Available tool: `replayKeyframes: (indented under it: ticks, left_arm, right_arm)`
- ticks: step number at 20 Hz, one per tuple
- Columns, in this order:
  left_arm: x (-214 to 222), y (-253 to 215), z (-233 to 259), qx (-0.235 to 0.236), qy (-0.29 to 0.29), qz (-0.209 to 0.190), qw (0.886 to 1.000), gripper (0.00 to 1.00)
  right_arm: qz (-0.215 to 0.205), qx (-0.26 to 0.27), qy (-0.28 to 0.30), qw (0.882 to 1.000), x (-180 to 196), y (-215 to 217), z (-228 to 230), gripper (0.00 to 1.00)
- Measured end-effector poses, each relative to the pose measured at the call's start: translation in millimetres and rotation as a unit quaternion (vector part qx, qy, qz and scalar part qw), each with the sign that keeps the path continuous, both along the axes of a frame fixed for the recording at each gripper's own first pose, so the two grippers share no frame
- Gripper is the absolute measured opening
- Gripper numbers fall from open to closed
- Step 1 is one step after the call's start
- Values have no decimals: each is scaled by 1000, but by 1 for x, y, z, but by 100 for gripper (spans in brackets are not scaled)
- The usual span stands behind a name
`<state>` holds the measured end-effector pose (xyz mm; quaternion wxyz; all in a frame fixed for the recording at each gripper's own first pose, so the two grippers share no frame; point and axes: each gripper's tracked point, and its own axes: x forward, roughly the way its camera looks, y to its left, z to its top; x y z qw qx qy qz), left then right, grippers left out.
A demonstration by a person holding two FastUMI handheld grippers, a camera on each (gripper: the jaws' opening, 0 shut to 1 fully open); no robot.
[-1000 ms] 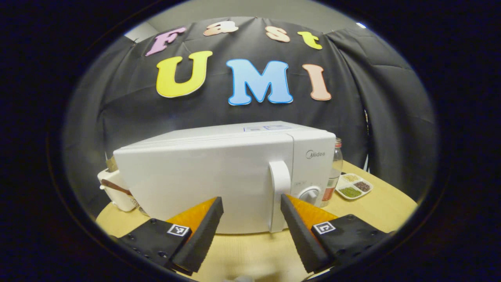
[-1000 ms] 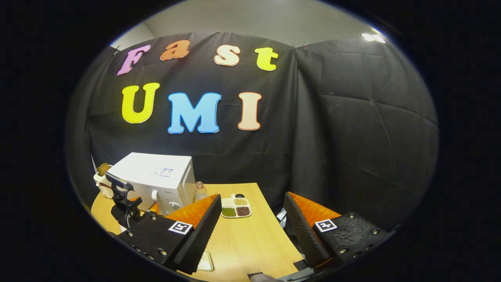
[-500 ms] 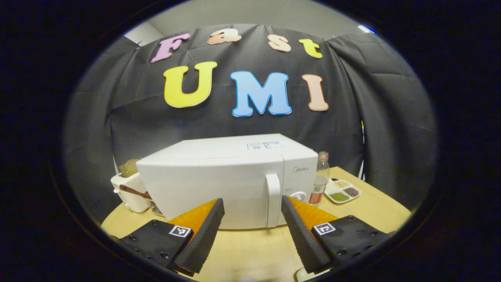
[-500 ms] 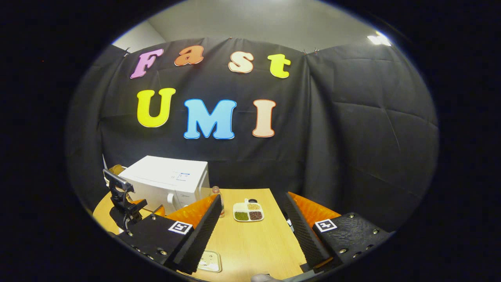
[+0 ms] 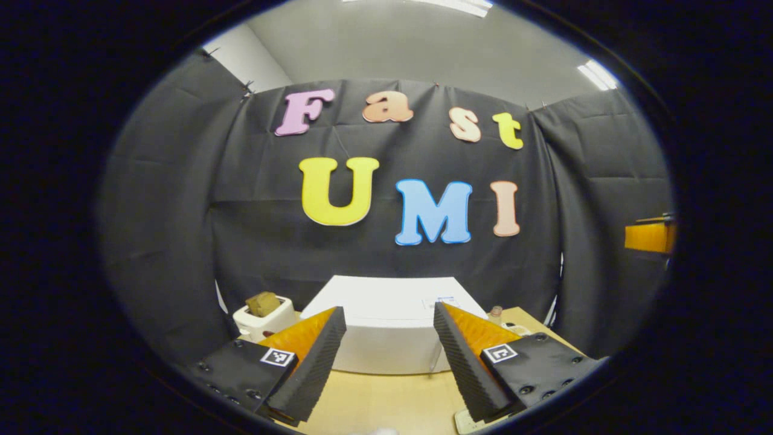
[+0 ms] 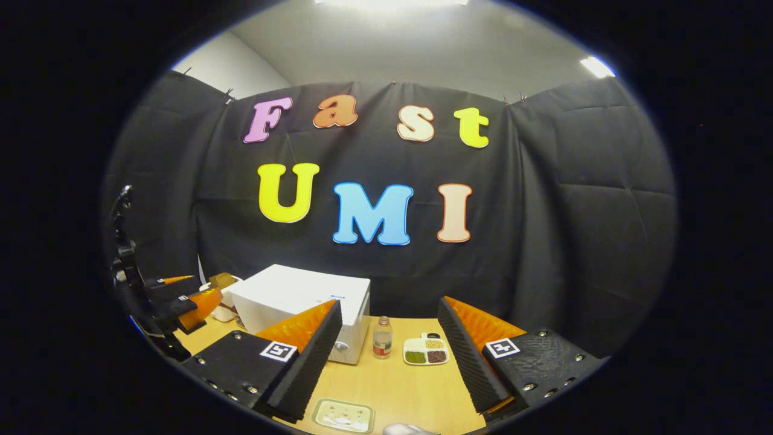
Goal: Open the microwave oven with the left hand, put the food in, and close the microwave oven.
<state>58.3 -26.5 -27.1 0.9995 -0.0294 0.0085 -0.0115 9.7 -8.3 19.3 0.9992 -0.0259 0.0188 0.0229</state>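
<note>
The right gripper (image 6: 386,356) is hovering with its fingers spread wide over the light wooden table (image 6: 386,386); the white boxy microwave oven (image 6: 302,302) is sitting closed beyond; a small clear bottle (image 6: 380,338) is standing beside a white compartment dish of grains (image 6: 426,351); the left gripper (image 6: 181,299) is hanging at left.

a light wooden table (image 6: 392,393) spans the lower centre of the right gripper view. resting directly on it: a white microwave oven (image 6: 302,302) at left of centre (door closed), a small bottle (image 6: 381,338) just right of it, a divided dish (image 6: 426,351) further right, a pale tray (image 6: 343,415) at the bottom edge, and a white toaster (image 5: 263,317) left of the microwave.
</note>
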Motion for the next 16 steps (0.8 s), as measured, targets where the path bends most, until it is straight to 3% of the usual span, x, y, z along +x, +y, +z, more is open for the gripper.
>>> replayKeyframes:
  ticks: [5,16]
  left_arm:
    - [-31,60,53,13,-25,36,999,96]
    - [-49,79,63,13,-29,24,999,96]
  right_arm:
    - [-6,25,-12,1000,3,12,3,98]
    - [-31,19,-8,999,-4,24,-2,98]
